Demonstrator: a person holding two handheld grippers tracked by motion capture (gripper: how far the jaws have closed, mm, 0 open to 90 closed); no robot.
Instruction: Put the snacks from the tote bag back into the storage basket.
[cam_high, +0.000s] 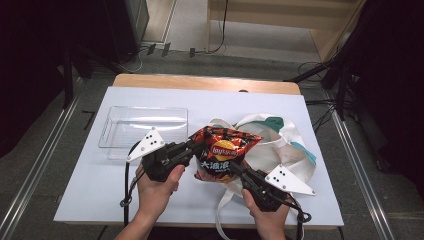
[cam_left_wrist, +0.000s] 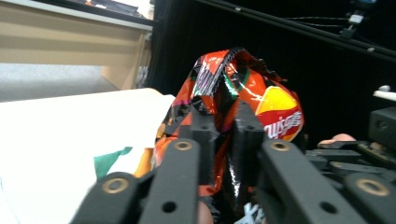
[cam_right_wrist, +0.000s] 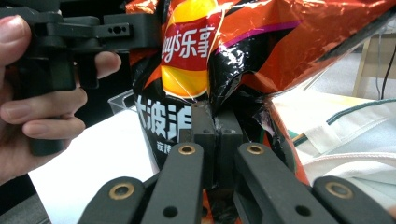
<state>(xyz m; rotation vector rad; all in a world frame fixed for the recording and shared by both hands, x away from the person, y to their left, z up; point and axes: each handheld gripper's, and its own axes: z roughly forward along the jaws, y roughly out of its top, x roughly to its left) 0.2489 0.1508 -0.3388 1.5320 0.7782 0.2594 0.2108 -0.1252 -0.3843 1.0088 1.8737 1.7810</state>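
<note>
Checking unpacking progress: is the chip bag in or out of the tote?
Out: the chip bag hangs above the tote bag, pinched by the left gripper and right gripper.

1. The chip bag is showing the Lay's logo with the Chinese characters "乐事" on a red band across a yellow disc.
2. Below it, the bag is carrying large white characters "大波浪"; the smaller print underneath is remaining illegible.

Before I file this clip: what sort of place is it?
Probably a lab recording station: a white table set on aluminium floor rails, dark curtains around it, cables on the floor behind.
</note>
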